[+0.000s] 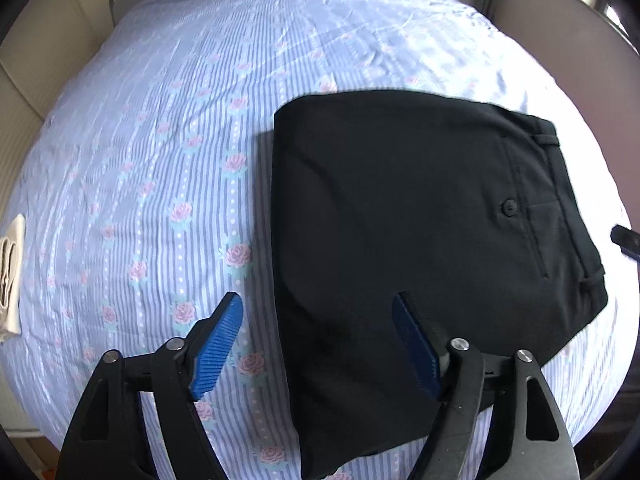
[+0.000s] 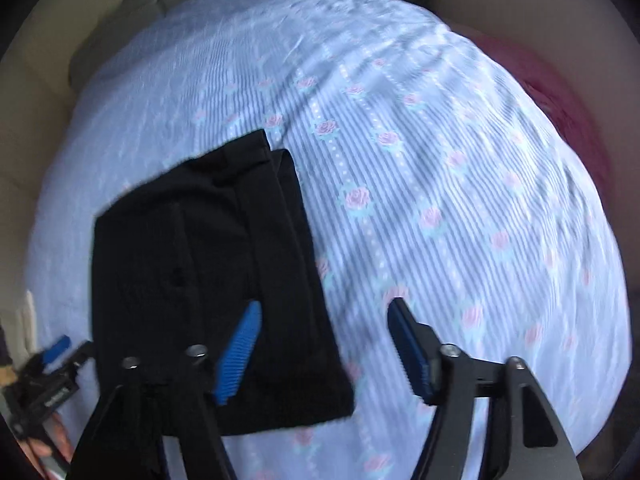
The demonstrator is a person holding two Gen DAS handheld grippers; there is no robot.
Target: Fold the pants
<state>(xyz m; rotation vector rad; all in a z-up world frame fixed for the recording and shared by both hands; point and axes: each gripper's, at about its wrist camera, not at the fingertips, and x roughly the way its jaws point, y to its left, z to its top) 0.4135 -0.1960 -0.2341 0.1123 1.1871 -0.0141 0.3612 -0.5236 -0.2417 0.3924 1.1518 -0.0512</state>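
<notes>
From the left wrist view, the black pants (image 1: 420, 240) lie folded into a compact block on the striped, rose-printed bed sheet (image 1: 160, 160), waistband, belt loops and buttoned back pocket toward the right edge. The left gripper (image 1: 318, 340) hangs over the block's near-left corner with its jaws spread wide and nothing pinched: one blue pad sits over bare sheet, the other over the cloth, so the folded left edge runs right up between them. A pale cloth item (image 1: 10, 280) sits at the far left, well apart. Over to the right wrist view, blurred: the right gripper (image 2: 324, 344) also has its jaws spread and empty, straddling the block's right edge, the pants (image 2: 200, 272) lying to the left and ahead, their long axis running away from the camera. The left gripper (image 2: 56, 350) peeks in at lower left. Each hand flanks one side; the fold looks essentially finished, perhaps only squaring up left.
</notes>
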